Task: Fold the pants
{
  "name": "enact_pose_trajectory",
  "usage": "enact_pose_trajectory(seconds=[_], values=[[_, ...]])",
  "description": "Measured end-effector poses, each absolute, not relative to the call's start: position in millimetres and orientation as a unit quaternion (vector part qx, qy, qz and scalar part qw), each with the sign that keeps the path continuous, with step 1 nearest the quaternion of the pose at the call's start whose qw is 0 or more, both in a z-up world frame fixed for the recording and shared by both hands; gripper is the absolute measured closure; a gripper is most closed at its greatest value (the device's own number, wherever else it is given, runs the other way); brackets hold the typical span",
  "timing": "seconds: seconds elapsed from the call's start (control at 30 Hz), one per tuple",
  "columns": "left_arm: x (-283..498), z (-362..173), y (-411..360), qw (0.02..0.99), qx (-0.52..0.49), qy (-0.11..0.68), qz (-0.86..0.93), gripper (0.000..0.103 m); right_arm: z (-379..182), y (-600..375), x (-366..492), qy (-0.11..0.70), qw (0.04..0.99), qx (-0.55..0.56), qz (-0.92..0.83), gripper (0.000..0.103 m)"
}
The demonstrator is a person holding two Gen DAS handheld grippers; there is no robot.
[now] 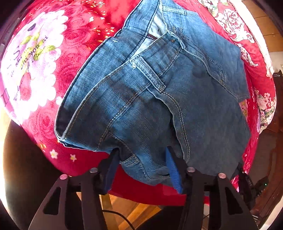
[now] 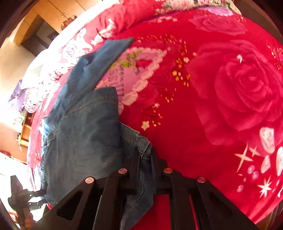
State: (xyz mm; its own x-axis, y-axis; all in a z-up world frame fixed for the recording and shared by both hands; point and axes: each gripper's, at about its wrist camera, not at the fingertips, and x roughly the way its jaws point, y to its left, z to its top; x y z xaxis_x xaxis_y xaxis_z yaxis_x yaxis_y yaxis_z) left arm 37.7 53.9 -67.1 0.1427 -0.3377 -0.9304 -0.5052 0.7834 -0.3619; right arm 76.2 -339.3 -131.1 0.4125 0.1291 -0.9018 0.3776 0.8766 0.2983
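Blue denim pants lie on a red floral blanket, waistband toward the left, near the bed's front edge. My left gripper is open, its blue-padded fingers straddling the pocket corner of the pants without closing on it. In the right wrist view the pants lie bunched at the left, a leg end stretching away. My right gripper is shut on a hemmed fold of the denim, which hangs down between its fingers.
The red rose-patterned blanket covers the bed to the right. Wooden floor shows below the bed edge. A wooden cabinet stands at the far left. A white heart print lies left of the pants.
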Motion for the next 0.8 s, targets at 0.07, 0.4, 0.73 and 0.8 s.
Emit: enact_pose_trajectory(seconds=[0.07,0.4,0.73,0.8], values=[[39.4,-66.0,53.8,0.685,-0.316,0.654,0.063,0.063,-103.4,-354.6,58.2,0.493,0.827,0.251,-0.1,0.094],[36.5,-65.8,36.8,0.691,-0.264,0.672,0.034,0.065,-136.2,-415.7,-30.7,0.515,0.759,0.344,-0.201,0.09],[92.2,14.8,103.3,0.777,-0.26,0.572,0.041,0.038,-65.1,-418.5,38.9,0.465,0.819,0.266,-0.204,0.079],[125.2,9.6,120.2,0.776,-0.275,0.562,0.074,0.038,-63.5,-413.5,89.9,0.473,0.824,0.262,-0.17,0.077]])
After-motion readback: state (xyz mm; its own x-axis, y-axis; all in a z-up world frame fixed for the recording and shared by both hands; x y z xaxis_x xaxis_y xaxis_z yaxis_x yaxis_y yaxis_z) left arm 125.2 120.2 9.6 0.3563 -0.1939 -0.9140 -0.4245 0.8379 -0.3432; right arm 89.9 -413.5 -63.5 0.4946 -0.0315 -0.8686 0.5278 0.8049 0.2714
